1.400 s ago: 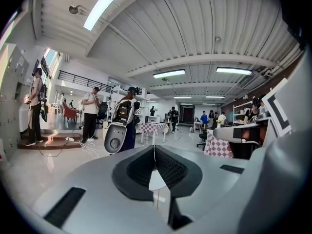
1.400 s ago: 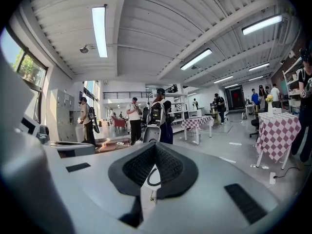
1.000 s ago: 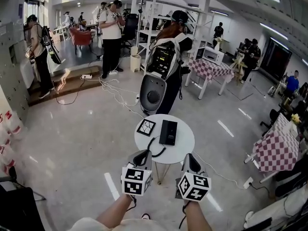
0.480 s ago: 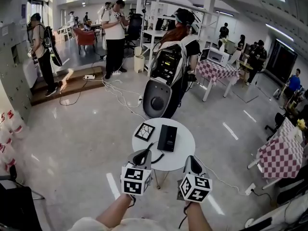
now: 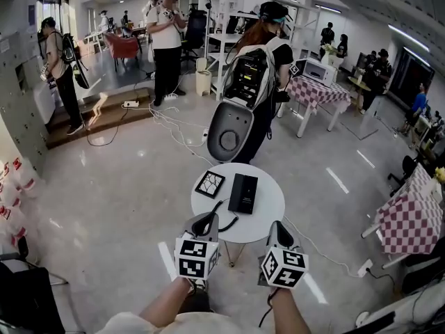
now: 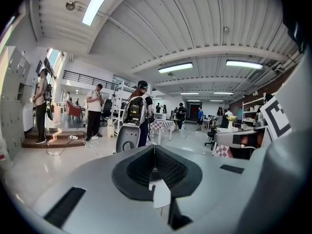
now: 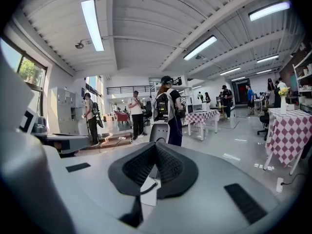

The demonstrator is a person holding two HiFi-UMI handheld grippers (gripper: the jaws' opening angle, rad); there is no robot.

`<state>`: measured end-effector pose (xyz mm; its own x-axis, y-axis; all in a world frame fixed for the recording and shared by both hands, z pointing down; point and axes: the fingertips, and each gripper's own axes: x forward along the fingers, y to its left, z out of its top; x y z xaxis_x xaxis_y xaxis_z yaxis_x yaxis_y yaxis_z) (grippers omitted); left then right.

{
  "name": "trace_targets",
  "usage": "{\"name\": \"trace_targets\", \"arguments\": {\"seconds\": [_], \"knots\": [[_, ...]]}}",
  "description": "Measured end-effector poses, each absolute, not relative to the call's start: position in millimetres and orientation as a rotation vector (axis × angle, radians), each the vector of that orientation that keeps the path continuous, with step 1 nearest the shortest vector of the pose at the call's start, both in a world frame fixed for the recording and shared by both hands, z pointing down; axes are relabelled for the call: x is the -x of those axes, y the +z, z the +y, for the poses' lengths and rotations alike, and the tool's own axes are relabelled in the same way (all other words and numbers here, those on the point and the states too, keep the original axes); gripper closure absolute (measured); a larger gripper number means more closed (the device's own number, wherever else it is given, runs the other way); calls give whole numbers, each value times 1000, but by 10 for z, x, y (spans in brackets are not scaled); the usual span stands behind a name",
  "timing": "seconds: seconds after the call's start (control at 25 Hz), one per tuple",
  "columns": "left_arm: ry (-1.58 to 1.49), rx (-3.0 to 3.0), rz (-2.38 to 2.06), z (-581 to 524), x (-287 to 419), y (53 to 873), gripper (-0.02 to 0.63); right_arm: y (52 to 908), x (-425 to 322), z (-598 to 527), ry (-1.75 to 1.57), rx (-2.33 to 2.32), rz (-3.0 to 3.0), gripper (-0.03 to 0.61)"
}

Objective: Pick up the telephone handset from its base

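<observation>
A black telephone (image 5: 243, 193) lies flat on a small round white table (image 5: 268, 218), with its handset resting on the base. Its dark cord (image 5: 224, 218) curls toward the table's near edge. My left gripper (image 5: 204, 223) hovers at the near-left rim above the cord, jaws shut and empty (image 6: 155, 147). My right gripper (image 5: 278, 232) sits at the near-right rim, short of the phone. Its pads meet with nothing between them (image 7: 156, 146). Under the right gripper's jaws a strip of white table and the cord (image 7: 147, 186) show.
A square marker tile (image 5: 210, 184) lies on the table left of the phone. Just behind the table a person wearing a backpack stands by a grey rounded shell (image 5: 229, 139). Cables (image 5: 167, 127) trail over the glossy floor. Checked-cloth tables (image 5: 403, 221) stand to the right.
Both grippers have edged forward and slightly down toward the table's near rim. The person with the backpack behind the table has shifted a little to the right.
</observation>
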<state>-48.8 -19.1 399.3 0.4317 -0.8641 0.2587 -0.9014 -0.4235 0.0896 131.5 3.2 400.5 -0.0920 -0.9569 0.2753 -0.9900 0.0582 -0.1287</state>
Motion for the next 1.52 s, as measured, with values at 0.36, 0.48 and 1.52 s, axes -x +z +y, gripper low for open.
{"name": "trace_targets", "arguments": {"seconds": [0.36,0.48,1.52], "knots": [[252,-2489,-1552,-363,395,3966,594,4011,-1357,-130,428,-2027,-2205,554],[261,-2483,-1556,-428,401,3995,594,4032,-1342,-204,446,-2022,-2216,554],[255,-2539,-1467,-1591,132,3936,594,3929,-1478,-1295,443,-2069,-2188,554]]}}
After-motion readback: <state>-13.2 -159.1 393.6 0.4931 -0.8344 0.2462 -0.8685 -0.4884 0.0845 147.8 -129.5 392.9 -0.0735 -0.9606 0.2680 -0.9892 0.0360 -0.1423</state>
